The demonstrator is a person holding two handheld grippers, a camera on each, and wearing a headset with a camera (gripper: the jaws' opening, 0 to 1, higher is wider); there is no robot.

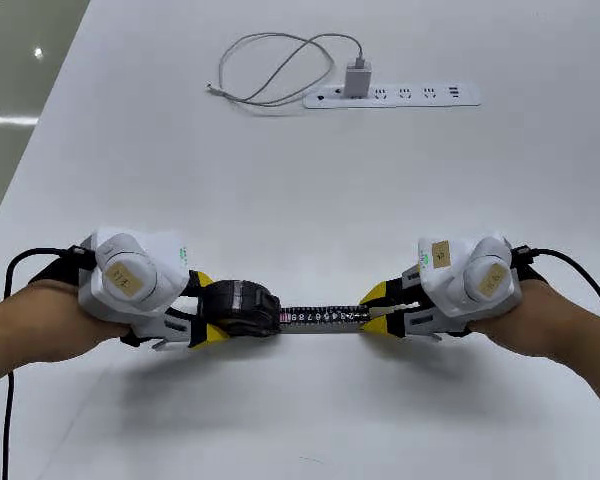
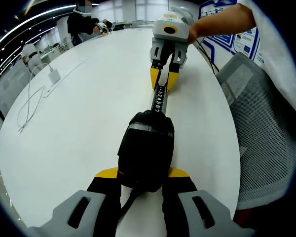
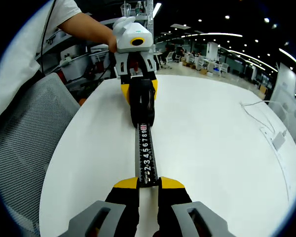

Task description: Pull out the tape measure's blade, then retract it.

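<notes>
And the left gripper point(image 1: 209, 308) has its fingers clenched on the tape measure point(image 1: 242, 308), just above the white counter point(image 1: 310, 180). The right gripper point(image 1: 377, 308) pinches the blade point(image 1: 320, 317) tip. Only up to 9 showing, so more pulling looks likely, and retraction is all to come. Power strip point(image 1: 392, 95) beyond, big bright office around.

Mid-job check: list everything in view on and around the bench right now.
tape measure case: one, black, between the left gripper's jaws
blade: one, black with white numerals, partly drawn out to the right gripper
power strip: one, white, far side
charger: one, white, plugged into strip
cable: one, grey, looped beside charger
table: one, white
mesh chair: one, grey, beside table
grippers: two, white, yellow-tipped, both shut
left hand, right hand: behind grippers
</notes>
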